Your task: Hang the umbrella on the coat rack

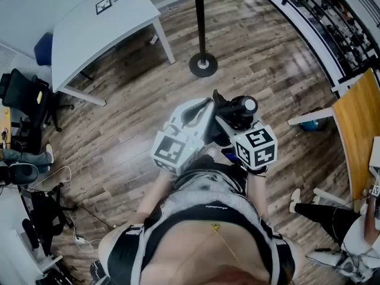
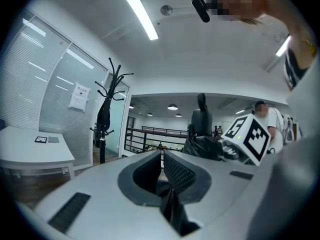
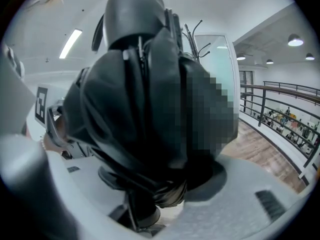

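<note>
The folded black umbrella [image 1: 236, 113] lies in my right gripper [image 1: 228, 122], which is shut on it at chest height. It fills the right gripper view, bundled folds [image 3: 145, 109] with the rounded end on top. My left gripper [image 1: 199, 108] is close beside it on the left, its jaws shut to a thin slit with nothing between them [image 2: 161, 156]. The coat rack [image 1: 201, 28] stands ahead on a round black base. In the left gripper view the coat rack [image 2: 106, 109] is at the left with something dark hanging on it. Its hooks [image 3: 194, 34] peek out behind the umbrella.
A white table [image 1: 101, 22] stands at the far left of the wooden floor. A black office chair [image 1: 27, 100] and cables [image 1: 59, 177] are at the left edge. A railing [image 1: 309, 34] runs along the right. A wooden tabletop [image 1: 359, 135] and another person [image 1: 350, 230] are at the right.
</note>
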{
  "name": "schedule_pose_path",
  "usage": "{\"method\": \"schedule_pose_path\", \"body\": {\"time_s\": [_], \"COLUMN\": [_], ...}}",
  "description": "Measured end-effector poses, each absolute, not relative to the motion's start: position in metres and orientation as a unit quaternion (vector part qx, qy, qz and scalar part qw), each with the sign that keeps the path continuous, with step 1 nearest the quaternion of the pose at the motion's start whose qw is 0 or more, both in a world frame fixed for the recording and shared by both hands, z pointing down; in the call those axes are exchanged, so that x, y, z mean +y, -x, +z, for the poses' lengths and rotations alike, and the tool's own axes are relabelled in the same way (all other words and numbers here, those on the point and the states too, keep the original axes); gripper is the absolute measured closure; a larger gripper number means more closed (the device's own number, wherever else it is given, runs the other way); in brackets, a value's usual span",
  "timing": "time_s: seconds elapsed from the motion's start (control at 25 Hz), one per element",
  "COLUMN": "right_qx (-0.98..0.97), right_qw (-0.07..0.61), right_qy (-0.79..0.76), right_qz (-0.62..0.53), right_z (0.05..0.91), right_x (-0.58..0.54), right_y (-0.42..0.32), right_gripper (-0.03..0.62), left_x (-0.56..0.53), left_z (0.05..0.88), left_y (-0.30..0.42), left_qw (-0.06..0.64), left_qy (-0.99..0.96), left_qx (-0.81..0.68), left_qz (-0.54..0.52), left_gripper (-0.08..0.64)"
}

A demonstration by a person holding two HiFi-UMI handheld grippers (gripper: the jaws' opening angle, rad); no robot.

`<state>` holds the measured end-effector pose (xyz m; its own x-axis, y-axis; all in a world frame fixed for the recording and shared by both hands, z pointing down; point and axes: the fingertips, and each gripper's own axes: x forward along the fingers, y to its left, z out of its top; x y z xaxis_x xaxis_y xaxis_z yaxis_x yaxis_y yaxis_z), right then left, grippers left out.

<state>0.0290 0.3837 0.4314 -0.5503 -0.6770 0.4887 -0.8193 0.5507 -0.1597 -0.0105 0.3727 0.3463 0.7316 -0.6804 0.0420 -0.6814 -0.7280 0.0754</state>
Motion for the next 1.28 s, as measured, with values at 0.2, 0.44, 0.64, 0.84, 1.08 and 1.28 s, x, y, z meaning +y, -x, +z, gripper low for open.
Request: {"method": "schedule_pose_path", "body": {"time_s": [0.2,0.44,0.64,0.84,1.08,1.28], "right_qx": [-0.863,-0.867,-0.865,-0.860,-0.857,-0.855], "right_qw": [0.193,0.192,0.202,0.206,0.205,0.210], "right_qy": [-0.428,-0.421,-0.421,-0.428,-0.433,-0.434], "right_qz": [0.186,0.184,0.182,0.186,0.189,0.192], "right_z": [0.428,0.427,0.432,0.434,0.437,0.440], "right_x": [0.377,0.363,0.346,0.322,0.287,0.255], "right_y": [-0.030,-0.029,-0.029,-0.031,-0.035,-0.032], "right_gripper": [0.334,0.334,0.334,0.334,0.334,0.334], "left_x": [0.369,0.354,0.334,0.306,0.272,0.239], "left_z": [0.346,0.347,0.350,0.345,0.345,0.346], "left_y": [0.013,0.011,0.007,0.003,-0.002,0.000], "left_qw": [0.041,0.042,0.043,0.043,0.039,0.041], "left_qy": [-0.925,-0.923,-0.925,-0.928,-0.932,-0.934], "left_qx": [-0.378,-0.383,-0.377,-0.369,-0.360,-0.356], "left_qz": [0.011,0.012,0.015,0.008,0.010,0.009], "left_gripper": [0.546,0.546,0.546,0.546,0.546,0.546]}}
